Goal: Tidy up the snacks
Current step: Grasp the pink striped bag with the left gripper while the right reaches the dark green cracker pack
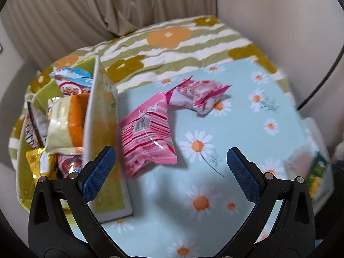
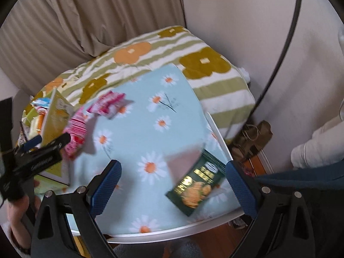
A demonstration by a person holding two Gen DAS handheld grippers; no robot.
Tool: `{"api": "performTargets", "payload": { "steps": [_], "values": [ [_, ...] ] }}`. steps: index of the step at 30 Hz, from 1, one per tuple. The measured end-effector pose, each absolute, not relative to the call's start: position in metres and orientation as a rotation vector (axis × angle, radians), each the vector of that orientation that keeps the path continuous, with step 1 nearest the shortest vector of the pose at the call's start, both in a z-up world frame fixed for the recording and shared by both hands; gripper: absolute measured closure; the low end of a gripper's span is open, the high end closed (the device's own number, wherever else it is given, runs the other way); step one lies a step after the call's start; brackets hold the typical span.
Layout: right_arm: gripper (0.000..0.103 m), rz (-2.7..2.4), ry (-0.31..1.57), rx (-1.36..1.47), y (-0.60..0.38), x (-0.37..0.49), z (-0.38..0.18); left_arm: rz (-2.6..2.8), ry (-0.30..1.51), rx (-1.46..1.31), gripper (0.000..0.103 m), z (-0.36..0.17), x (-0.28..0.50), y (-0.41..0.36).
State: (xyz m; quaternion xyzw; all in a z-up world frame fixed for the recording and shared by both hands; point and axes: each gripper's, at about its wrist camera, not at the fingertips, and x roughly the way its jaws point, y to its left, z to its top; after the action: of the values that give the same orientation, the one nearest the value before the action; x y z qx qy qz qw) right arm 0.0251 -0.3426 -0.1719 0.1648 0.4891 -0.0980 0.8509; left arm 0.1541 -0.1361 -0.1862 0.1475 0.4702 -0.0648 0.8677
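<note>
A pink striped snack packet (image 1: 148, 135) (image 2: 75, 133) leans against the upright wall of a green-and-white box (image 1: 105, 133) (image 2: 54, 118) that holds several snack bags (image 1: 64, 122). A crumpled pink wrapper (image 1: 197, 94) (image 2: 108, 104) lies behind it on the daisy tablecloth (image 1: 215, 172) (image 2: 150, 129). A dark green snack bag (image 2: 194, 185) (image 1: 311, 172) rests near the table's right front edge. My left gripper (image 1: 171, 169) is open and empty; its left finger is in front of the box wall, just before the pink packet. My right gripper (image 2: 173, 182) is open and empty, with the green bag between its fingers' line of sight.
A floral green-striped quilt (image 1: 172, 49) lies behind the table, with a beige curtain (image 2: 86, 10) and a wall beyond. A black cable (image 2: 286, 43) hangs at the right. A brown paper bag (image 2: 253, 137) stands on the floor by the table's white rim (image 2: 221, 137). A hand (image 2: 17, 215) holds the left gripper.
</note>
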Motion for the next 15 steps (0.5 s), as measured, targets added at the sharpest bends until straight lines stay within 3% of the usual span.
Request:
{"api": "performTargets", "payload": {
  "steps": [15],
  "values": [
    [0.006,-0.303,1.083,0.454,-0.348,0.017,-0.229,-0.005,1.025,0.532,0.003,-0.257,0.213,-0.156]
  ]
}}
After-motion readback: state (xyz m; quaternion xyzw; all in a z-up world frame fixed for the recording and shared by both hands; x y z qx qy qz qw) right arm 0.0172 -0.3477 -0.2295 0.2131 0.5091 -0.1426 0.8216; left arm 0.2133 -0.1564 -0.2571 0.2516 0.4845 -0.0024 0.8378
